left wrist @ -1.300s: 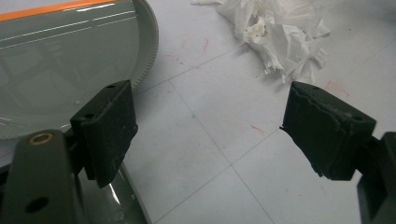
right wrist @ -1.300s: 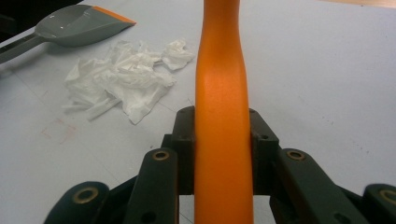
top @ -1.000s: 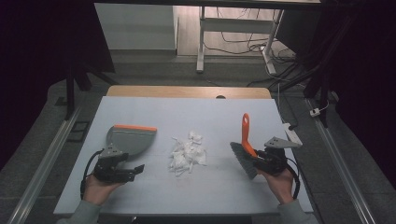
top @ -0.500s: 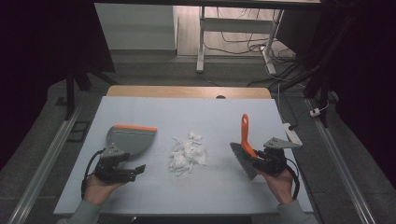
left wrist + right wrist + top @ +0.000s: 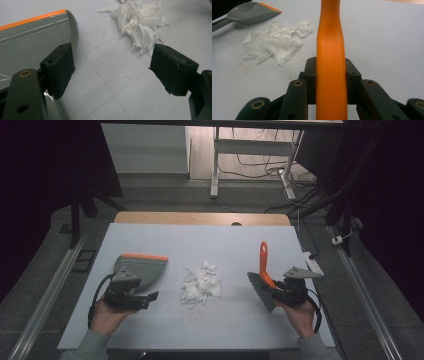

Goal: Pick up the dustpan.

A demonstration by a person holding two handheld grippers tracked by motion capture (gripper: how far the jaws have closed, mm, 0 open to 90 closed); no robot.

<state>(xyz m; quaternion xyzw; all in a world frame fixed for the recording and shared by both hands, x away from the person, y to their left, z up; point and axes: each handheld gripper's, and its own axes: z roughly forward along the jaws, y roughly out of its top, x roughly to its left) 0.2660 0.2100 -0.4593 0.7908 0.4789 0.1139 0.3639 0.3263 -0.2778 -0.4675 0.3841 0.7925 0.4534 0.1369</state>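
A white table [image 5: 150, 330] carried the work surface, with a wooden edge strip [image 5: 200, 218] along its far side. Beyond it stood a white desk frame [image 5: 216, 165], cables [image 5: 305, 200] trailing across the floor [image 5: 165, 190].

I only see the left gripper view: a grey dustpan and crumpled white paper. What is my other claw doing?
Observer: The right claw is shut on the orange handle of a brush.
Operator: Is the brush touching the paper?
Observer: No. In the high view its bristles are to the right of the paper pile, with bare table between them.
Operator: So where's the paper from both tools?
Observer: It lies in the middle, with the dustpan on its left and the brush on its right.
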